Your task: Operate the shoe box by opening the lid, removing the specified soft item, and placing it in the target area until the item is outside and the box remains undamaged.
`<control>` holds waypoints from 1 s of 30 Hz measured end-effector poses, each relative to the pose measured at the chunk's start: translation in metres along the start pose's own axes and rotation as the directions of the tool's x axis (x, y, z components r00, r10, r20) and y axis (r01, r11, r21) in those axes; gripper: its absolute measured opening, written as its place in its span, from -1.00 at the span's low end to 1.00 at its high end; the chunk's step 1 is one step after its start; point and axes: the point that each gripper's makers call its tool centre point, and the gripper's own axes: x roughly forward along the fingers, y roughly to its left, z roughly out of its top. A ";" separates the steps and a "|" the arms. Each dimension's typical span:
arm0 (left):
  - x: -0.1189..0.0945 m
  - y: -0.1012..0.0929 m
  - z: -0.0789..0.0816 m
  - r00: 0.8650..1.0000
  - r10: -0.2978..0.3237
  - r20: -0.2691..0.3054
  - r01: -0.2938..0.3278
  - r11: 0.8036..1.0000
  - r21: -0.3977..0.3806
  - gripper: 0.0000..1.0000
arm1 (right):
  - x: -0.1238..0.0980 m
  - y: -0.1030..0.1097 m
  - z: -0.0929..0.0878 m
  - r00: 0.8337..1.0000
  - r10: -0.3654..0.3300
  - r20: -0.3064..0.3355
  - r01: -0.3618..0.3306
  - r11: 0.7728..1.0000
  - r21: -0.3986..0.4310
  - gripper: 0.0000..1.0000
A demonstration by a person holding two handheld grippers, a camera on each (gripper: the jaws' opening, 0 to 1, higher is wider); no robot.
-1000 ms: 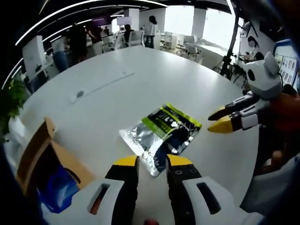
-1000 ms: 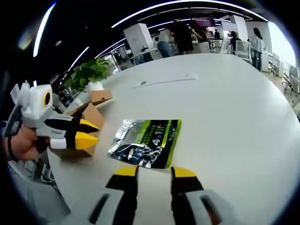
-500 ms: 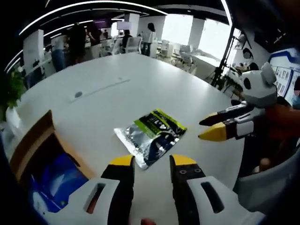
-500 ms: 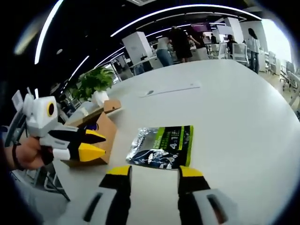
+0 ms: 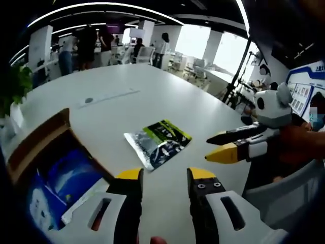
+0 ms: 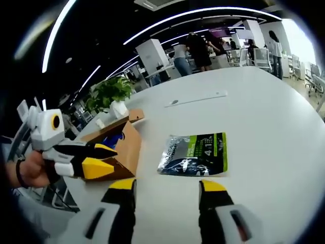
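A silver, green and black foil pouch [image 5: 157,142] [image 6: 195,154] lies flat on the white round table [image 5: 152,96] [image 6: 254,112]. The cardboard shoe box [image 5: 48,168] [image 6: 122,147] stands open at the table's near edge, with blue material inside. My left gripper [image 5: 165,175] is open and held above the table, short of the pouch; it appears in the right gripper view [image 6: 104,160] in front of the box. My right gripper [image 6: 166,185] is open and empty, back from the pouch; it enters the left gripper view [image 5: 221,147] from the right.
A potted plant [image 6: 112,91] stands beyond the box at the table edge. A thin strip and a small round fitting [image 5: 104,96] lie on the table farther off. Several people and office chairs [image 5: 117,43] are behind the table.
Both cameras have pulled back and up from the pouch, which now looks smaller and farther. The open box interior shows more in the left gripper view. The pouch stays on the table.
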 end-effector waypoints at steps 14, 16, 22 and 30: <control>-0.046 0.019 -0.006 0.998 0.049 0.046 -0.047 0.998 -0.040 -0.26 | 0.003 0.044 0.005 0.998 0.052 0.029 -0.051 0.998 -0.027 0.03; -0.051 0.020 -0.009 0.997 0.057 0.048 -0.055 0.997 -0.053 -0.25 | 0.003 0.050 0.004 0.998 0.058 0.030 -0.057 0.998 -0.035 0.04; -0.065 0.027 -0.020 0.995 0.083 0.051 -0.079 0.995 -0.067 -0.23 | 0.005 0.065 -0.001 0.997 0.075 0.018 -0.074 0.996 -0.045 0.04; -0.084 0.038 -0.028 0.991 0.118 0.064 -0.113 0.990 -0.082 -0.20 | 0.011 0.086 -0.008 0.994 0.113 -0.013 -0.113 0.989 -0.094 0.07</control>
